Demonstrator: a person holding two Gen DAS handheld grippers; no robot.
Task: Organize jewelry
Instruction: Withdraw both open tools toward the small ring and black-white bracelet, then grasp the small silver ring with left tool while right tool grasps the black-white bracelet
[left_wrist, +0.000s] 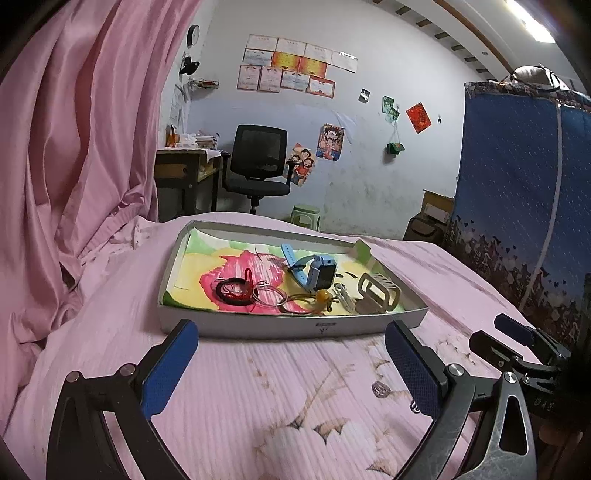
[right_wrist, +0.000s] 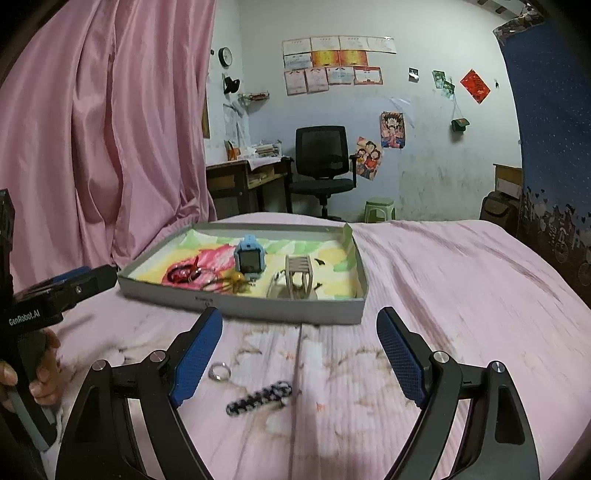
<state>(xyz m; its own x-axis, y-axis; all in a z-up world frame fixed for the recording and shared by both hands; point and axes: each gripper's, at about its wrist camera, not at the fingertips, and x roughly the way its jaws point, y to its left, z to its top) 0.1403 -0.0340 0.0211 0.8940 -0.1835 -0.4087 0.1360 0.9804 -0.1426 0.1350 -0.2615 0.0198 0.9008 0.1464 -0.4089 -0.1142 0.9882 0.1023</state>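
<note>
Most of the jewelry already lies gathered in the shallow gray box lid (right_wrist: 295, 308): blue smartwatch (right_wrist: 249, 260), beige hair claw (right_wrist: 300, 277). A silver ring (right_wrist: 219, 370) and black-and-white braided bracelet (right_wrist: 258, 398) remain on the pink bedspread (right_wrist: 461, 280), between the right gripper (right_wrist: 300, 363)'s wide-spread jaws, probably next. The left gripper (left_wrist: 291, 369) hangs wide and empty before the lid.

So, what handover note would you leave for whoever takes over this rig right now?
Left gripper: open, empty, short of the tray.
Right gripper: open, empty, above the bed.
Already in the tray: blue watch, red bracelet, thin bangles, beige hair claw.
Still on the bedspread: silver ring, black-and-white braided band, both between the right fingers.
Left: move both into the tray.
</note>
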